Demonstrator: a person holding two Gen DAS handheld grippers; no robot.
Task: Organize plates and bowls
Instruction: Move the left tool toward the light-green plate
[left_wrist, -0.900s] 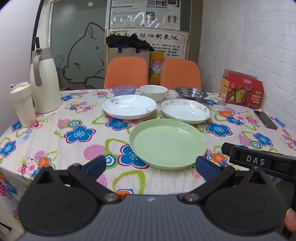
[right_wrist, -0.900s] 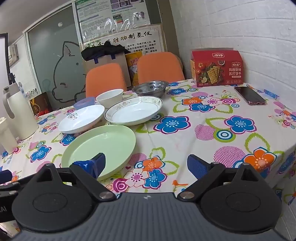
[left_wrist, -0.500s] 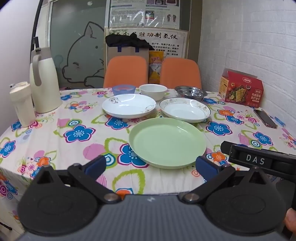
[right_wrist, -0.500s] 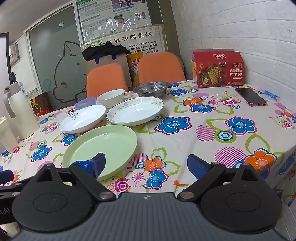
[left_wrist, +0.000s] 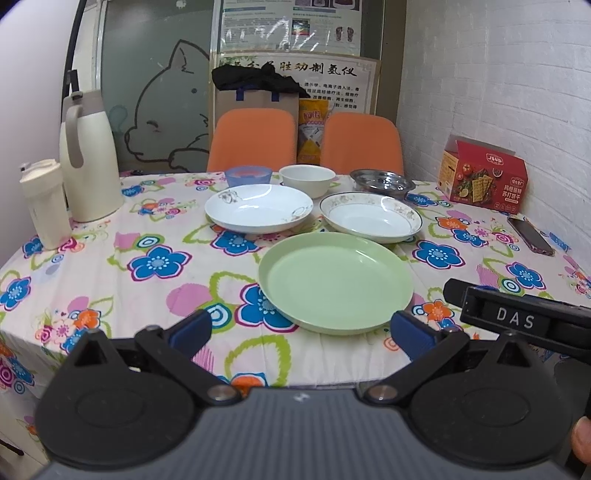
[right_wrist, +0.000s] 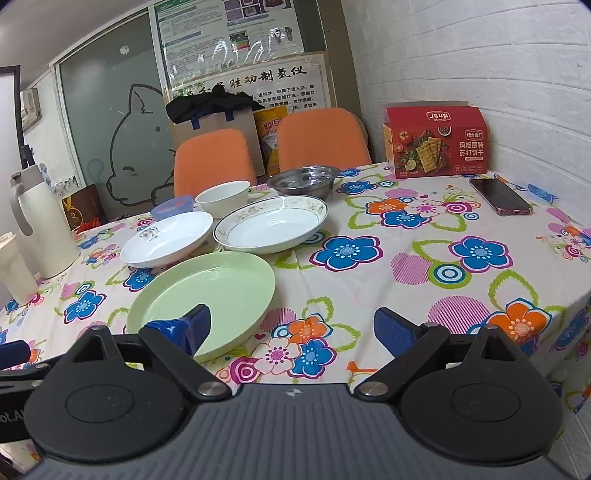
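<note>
Green plate (left_wrist: 335, 282) sits near the table's (left_wrist: 110, 266) front edge, w/ two white plates (left_wrist: 258, 206) just behind. I see left gripper (left_wrist: 301, 328) & right gripper (right_wrist: 291, 325) both wide open, nothing held.

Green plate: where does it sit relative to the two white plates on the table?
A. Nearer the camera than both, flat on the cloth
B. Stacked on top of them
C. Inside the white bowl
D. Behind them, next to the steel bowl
A: the green plate lies alone on the tablecloth, in front of the flower-printed white plate and the gold-rimmed white plate.
</note>
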